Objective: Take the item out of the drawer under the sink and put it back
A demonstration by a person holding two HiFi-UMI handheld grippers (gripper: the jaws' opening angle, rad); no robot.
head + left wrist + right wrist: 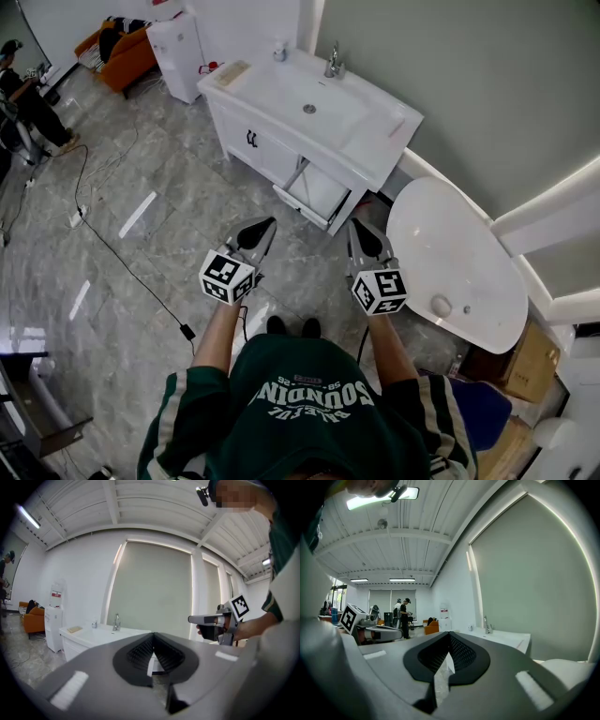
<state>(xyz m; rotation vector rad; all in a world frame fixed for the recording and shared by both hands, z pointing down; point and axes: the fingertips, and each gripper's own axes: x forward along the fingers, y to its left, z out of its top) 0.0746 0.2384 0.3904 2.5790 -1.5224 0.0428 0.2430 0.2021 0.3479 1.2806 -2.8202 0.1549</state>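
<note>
The drawer point(317, 190) stands pulled out of the front of the white sink bench point(246, 141), near its right-hand corner. It is a shallow, smooth white box, and whether an item lies inside cannot be made out. The glossy top carries a rectangular basin point(309, 98) and a chrome tap point(333, 62). The left tool point(270, 221) and right tool point(352, 223) are pinched together on nothing, their ribbed dark pads meeting, near the drawer but apart from it.
</note>
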